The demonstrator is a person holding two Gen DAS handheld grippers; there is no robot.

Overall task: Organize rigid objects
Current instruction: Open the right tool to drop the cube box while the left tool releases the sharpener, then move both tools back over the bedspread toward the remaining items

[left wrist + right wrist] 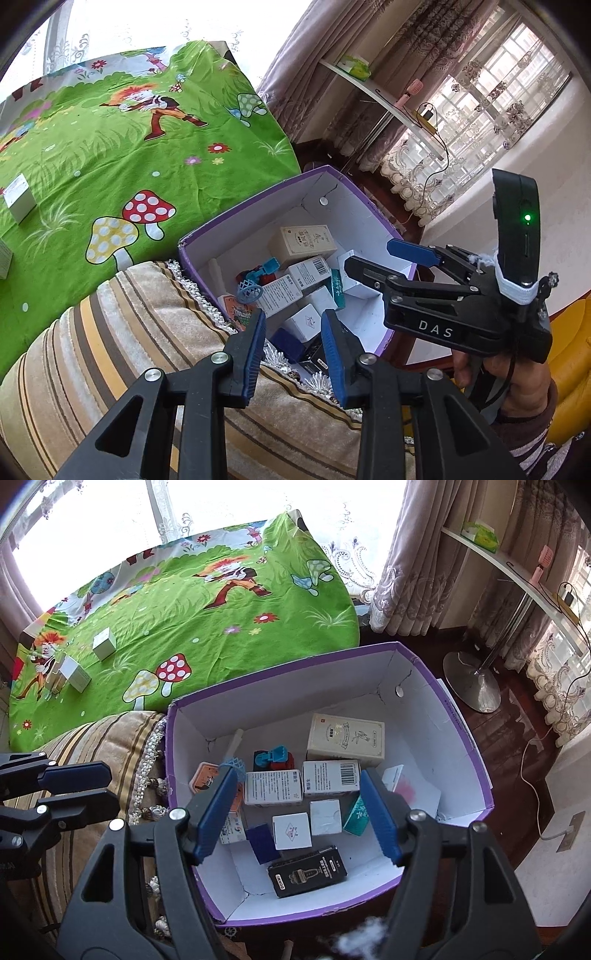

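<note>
A: Well, where are the rigid objects?
B: Most lie inside the purple box [476,760], for example a black carton [307,870] near its front wall. Two white boxes [104,643] stand on the green sheet [207,635], well apart from it.
A: And the room around?
B: The box's right part has bare floor.
A: The grippers?
B: The right gripper [299,816] hangs over the box, pointing down, wide and empty. The left gripper [293,350] is narrow, holding nothing, above the striped cushion [129,350] by the box rim.
</note>
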